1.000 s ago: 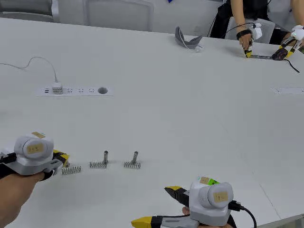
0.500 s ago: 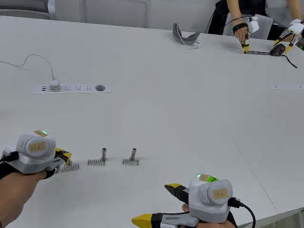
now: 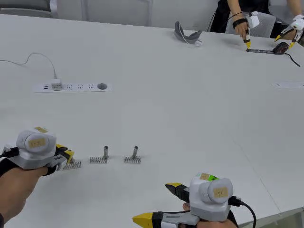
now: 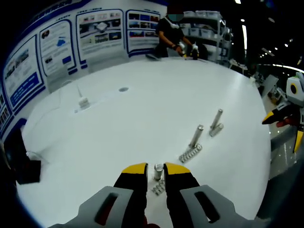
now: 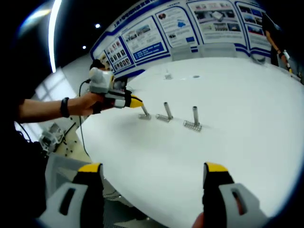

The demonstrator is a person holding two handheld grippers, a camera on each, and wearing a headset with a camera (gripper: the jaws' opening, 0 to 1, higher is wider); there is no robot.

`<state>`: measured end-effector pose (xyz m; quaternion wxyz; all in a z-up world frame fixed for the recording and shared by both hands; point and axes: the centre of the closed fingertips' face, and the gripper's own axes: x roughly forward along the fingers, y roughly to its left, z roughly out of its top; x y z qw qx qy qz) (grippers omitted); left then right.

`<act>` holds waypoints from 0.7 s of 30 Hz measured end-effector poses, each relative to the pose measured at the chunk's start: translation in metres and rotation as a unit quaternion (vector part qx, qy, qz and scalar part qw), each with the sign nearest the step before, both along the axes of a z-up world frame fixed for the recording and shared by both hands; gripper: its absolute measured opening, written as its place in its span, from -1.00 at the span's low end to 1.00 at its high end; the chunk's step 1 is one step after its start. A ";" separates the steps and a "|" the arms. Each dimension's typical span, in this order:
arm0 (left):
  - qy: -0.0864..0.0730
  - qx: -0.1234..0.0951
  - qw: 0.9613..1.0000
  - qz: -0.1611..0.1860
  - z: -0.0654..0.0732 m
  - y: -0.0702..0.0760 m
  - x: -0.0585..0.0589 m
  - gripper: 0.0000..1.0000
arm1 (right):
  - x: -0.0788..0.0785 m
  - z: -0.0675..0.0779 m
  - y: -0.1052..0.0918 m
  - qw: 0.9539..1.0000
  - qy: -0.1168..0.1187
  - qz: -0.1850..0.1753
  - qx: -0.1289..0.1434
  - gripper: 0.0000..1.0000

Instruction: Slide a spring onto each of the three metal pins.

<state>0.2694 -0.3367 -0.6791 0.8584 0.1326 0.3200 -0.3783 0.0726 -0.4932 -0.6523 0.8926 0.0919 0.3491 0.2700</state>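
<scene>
The left gripper [image 4: 156, 167] is narrow around the end pin [image 4: 158, 171]; I cannot tell if it grips. The right gripper [image 5: 153, 167] is wide, holding nothing.

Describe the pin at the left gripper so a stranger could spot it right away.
On the white table, three upright metal pins stand in a row near the front edge, each with a spring lying at its foot. It is the leftmost pin, and unlike its two neighbours it stands between the yellow jaw tips of the left gripper.

We've open table [image 3: 199, 123] right of the right pin [image 3: 135, 151] and behind. Left gripper [image 4: 155, 169] crowds the left pin [image 4: 158, 171], blocking that side.
</scene>
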 end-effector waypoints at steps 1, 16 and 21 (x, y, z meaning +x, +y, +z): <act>0.001 -0.001 1.000 0.000 0.000 0.001 0.000 -0.70 | 0.000 0.000 0.000 1.000 0.000 0.000 0.000 0.76; 0.009 -0.004 1.000 0.002 0.001 0.012 -0.010 -0.43 | -0.001 -0.002 0.002 1.000 0.002 0.003 0.000 0.76; 0.008 -0.014 1.000 0.007 0.004 0.018 -0.012 -0.34 | 0.000 -0.002 0.002 1.000 0.002 0.003 0.000 0.76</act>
